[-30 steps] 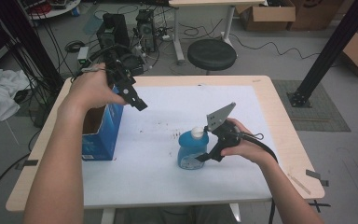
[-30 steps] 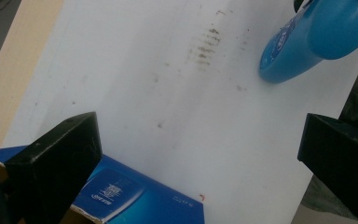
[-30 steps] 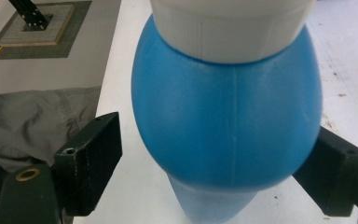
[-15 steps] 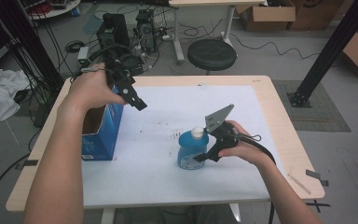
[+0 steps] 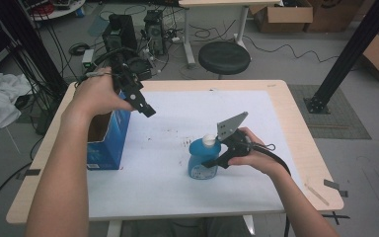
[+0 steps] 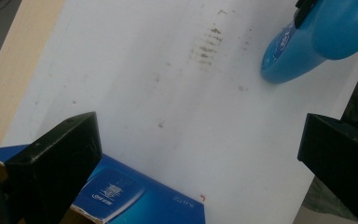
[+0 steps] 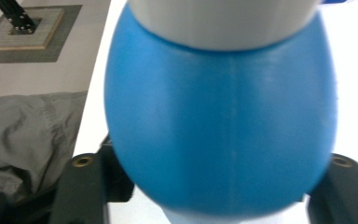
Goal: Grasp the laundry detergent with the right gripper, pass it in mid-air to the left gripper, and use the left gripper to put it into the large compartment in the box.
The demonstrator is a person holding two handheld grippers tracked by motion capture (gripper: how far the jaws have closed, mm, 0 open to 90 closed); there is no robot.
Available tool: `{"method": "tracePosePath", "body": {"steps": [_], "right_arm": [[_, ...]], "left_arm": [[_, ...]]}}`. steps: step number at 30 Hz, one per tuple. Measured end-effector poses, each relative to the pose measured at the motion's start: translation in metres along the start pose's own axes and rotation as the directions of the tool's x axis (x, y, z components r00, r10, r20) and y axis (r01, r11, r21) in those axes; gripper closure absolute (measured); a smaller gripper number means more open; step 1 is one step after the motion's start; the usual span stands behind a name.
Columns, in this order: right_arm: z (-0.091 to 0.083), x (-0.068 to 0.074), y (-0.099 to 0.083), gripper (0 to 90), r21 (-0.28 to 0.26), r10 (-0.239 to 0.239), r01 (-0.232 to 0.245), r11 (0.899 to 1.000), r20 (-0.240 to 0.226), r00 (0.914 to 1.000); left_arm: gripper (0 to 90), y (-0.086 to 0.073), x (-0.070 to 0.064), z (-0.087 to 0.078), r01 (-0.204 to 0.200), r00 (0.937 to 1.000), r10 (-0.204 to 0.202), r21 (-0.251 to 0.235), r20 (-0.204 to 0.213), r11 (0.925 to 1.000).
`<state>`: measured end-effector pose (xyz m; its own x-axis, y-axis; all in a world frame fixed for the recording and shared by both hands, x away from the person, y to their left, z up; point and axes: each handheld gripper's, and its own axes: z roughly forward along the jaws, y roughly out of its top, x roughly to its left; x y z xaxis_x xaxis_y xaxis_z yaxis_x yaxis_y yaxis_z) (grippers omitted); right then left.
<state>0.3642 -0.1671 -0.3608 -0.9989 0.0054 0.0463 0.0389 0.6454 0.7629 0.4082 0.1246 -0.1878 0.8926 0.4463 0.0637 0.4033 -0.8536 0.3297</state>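
A blue bottle with a white cap stands upright on the white sheet near the table's middle. My right gripper comes at it from the right. In the right gripper view the bottle sits between the two black jaws, which press on both its sides. My left gripper hangs in the air above the right edge of an open blue cardboard box. In the left gripper view its jaws stand wide apart with nothing between them, above the box and facing the bottle.
The white sheet has faint brown smudges between box and bottle. A black stool, computer cases and cables stand on the floor behind the table. A black frame leg rises at the right.
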Motion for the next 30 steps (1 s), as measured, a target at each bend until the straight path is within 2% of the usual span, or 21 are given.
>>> {"method": "tracePosePath", "body": {"steps": [13,23,30], "right_arm": [[0.0000,-0.0002,-0.0038,41.8,-0.033,-0.003,0.004,0.999,0.007,1.0000],[-0.0004,0.0016,-0.0021,43.2,-0.026,-0.031,0.031,0.999,0.021,0.9993],[0.0008,0.0001,0.0002,43.5,-0.024,-0.034,0.034,0.999,0.006,0.9994]], "left_arm": [[0.1,-0.0004,0.0002,0.0000,0.002,1.0000,-0.002,0.000,0.001,1.0000],[0.1,-0.0008,0.0005,-0.0002,0.001,1.0000,-0.001,-0.005,0.000,1.0000],[0.1,-0.0004,0.0007,0.0000,-0.005,1.0000,0.005,-0.011,0.005,0.9999]]}}
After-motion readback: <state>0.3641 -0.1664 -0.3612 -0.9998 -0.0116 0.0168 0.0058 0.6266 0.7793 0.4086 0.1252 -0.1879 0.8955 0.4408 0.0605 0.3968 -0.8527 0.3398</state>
